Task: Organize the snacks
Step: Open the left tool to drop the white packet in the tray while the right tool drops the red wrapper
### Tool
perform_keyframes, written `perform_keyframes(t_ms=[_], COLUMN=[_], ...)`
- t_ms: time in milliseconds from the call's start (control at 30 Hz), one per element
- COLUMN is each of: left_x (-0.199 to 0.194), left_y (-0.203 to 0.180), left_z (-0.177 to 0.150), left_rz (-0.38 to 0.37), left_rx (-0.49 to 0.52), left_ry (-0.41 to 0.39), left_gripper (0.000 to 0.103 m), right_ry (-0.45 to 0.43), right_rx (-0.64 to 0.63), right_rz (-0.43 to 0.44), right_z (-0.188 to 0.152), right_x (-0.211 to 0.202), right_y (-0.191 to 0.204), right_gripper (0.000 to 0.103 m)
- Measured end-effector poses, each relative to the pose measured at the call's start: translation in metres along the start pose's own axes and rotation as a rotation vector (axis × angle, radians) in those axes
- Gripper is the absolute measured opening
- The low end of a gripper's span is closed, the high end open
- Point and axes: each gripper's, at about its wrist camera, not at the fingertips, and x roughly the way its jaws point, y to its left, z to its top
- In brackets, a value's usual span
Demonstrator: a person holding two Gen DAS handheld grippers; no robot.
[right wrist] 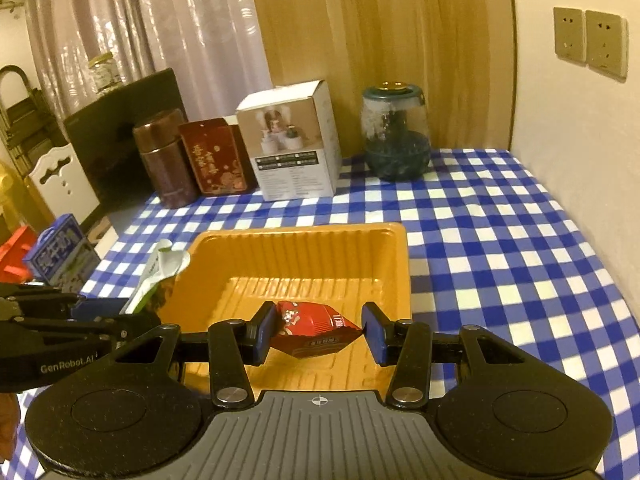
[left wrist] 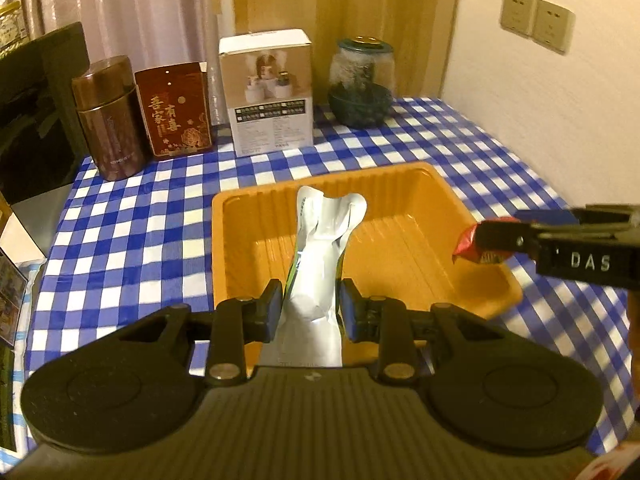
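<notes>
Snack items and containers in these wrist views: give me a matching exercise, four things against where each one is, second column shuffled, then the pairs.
Things:
1. silver pouch
2. red snack packet
3. orange tray
4. glass jar

Places:
A. at the back of the table near the wall
B. clamped in the right gripper, over the tray
C. on the checked tablecloth, nothing lying in it
D. clamped in the left gripper, standing up above the tray

Pairs: 1-D, 2-B, 3-C, 4-A
</notes>
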Motion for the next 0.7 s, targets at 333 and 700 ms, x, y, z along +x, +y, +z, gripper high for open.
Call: perform_keyframes(t_ms=[333, 700], left_x=[0.046, 0.065], left_y=[0.005, -0.003], left_z=[0.005, 0.003], left_rz=[0.007, 0.012], left_rx=[-0.040, -0.015], left_ry=[0.017, 0.033], left_gripper=[0.028, 0.028], right_ry=[0.047, 0.067], right_rx=[0.039, 0.053], right_rz=[-0.013, -0.006], right_z=[0.000, -0.007], right_x=[0.047, 0.065], right_y=[-0.011, -0.016], right_gripper=[0.047, 0.047])
